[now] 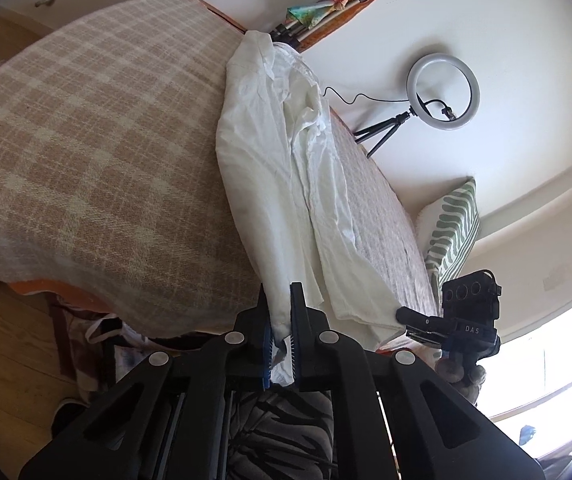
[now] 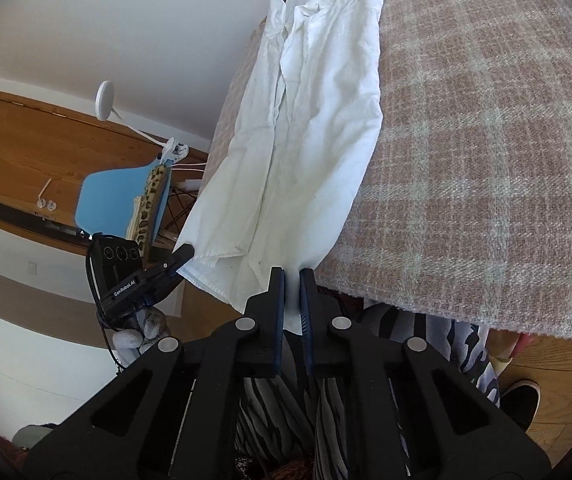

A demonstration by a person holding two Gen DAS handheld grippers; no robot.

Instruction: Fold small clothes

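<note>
A: What are the fingers doing?

B: The left gripper (image 1: pixel 281 320) has its 2 fingers (image 1: pixel 297 300) clamped on the near hem of the white shirt (image 1: pixel 261 160); cloth fills the narrow gap between the blue pads. The right gripper (image 2: pixel 292 280) is pinched on the same hem at another spot, its pads squeezing a thin fold of white fabric.

A: Each sees the other?

B: Yes. In the left view the right gripper sits to the right of the shirt's near corner, touching it. In the right view the left gripper (image 2: pixel 183 254) is at the shirt's other near corner, with a gloved hand (image 2: pixel 141 330) under it.

A: And the shirt?

B: It lies in a long folded strip on the checked blanket (image 1: pixel 85 140), running from the near edge of the bed away to the far edge, hem hanging just off the near side.

A: Beyond the shirt?

B: A ring light (image 1: pixel 444 92) on a tripod against the wall, and a green striped pillow (image 1: pixel 452 228) beside the bed. In the right view, a blue chair (image 2: pixel 113 196) stands left of the shirt.
</note>
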